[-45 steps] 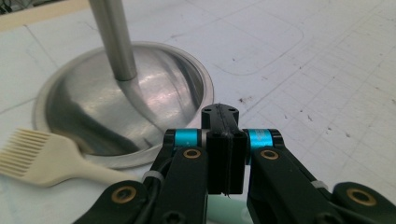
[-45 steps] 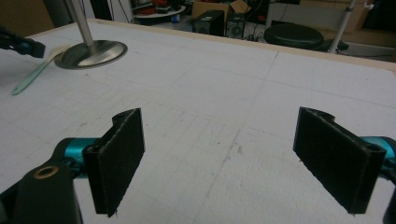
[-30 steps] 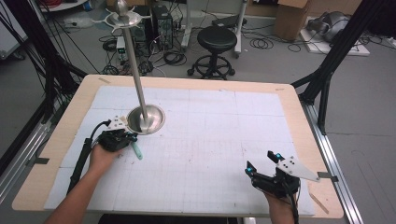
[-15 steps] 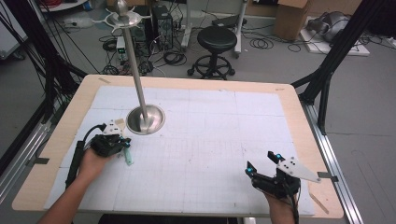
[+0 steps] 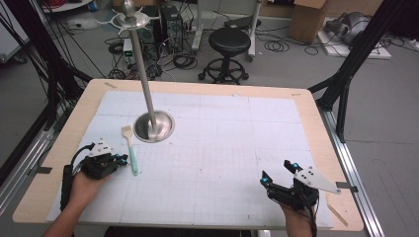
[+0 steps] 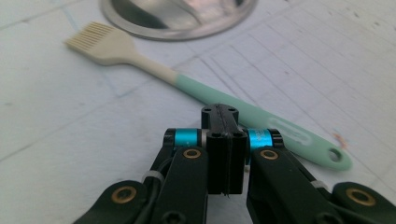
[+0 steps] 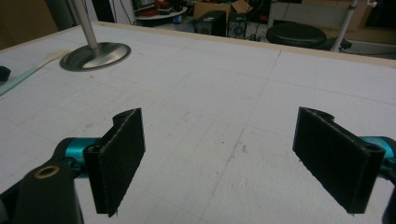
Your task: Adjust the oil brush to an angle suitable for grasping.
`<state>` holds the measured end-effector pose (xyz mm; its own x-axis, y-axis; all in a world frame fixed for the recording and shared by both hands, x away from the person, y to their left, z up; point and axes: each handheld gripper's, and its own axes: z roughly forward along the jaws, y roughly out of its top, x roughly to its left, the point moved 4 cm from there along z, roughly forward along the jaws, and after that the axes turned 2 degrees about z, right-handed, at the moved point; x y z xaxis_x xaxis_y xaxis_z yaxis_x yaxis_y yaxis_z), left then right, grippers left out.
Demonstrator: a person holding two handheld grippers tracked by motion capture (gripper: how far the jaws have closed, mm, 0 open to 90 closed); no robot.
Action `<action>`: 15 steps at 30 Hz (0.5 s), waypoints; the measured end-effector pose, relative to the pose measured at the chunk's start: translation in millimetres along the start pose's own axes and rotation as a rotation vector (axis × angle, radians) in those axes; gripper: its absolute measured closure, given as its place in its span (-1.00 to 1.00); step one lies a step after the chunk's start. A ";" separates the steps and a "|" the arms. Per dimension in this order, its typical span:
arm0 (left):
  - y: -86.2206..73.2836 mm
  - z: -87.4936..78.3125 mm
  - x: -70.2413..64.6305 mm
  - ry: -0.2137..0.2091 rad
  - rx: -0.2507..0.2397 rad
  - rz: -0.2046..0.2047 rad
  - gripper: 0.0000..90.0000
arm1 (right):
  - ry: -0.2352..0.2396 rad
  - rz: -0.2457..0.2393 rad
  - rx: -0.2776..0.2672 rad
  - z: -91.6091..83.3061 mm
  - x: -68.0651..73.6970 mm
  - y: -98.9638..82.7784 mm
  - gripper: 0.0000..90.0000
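A pastry brush [image 5: 131, 153] with a mint-green handle and cream bristles lies flat on the white mat, its bristles toward the stand's base. My left gripper [image 5: 120, 159] rests just left of the handle, shut with nothing between its jaws. In the left gripper view the closed fingertips [image 6: 223, 114] sit right in front of the brush handle [image 6: 261, 119], which runs across behind them. Over the mat's front right stands my right gripper [image 5: 276, 173], open and empty, and the right gripper view shows its two pads [image 7: 120, 154] wide apart.
A tall metal pole on a round steel base [image 5: 154, 127] stands at the mat's back left, close to the bristles. The wooden table edge [image 5: 316, 123] frames the mat. A stool and cables are on the floor beyond.
My left hand has drawn back to the left and toward the front edge, away from the stand's base. The brush now lies uncovered beside the gripper. The right gripper has stayed put.
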<state>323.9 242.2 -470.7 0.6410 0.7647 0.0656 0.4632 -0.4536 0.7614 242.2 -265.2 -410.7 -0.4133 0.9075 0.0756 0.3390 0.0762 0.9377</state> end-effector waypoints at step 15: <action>26.3 23.5 -52.8 -0.140 0.005 0.085 0.99 | -0.008 0.007 0.000 -2.0 -1.6 -0.5 -0.63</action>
<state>316.6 179.1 -469.4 0.7566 0.6527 0.0387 0.4066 -0.5160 0.7540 241.0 -267.5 -410.7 -0.4036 0.9114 0.0798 0.3417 0.0692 0.9373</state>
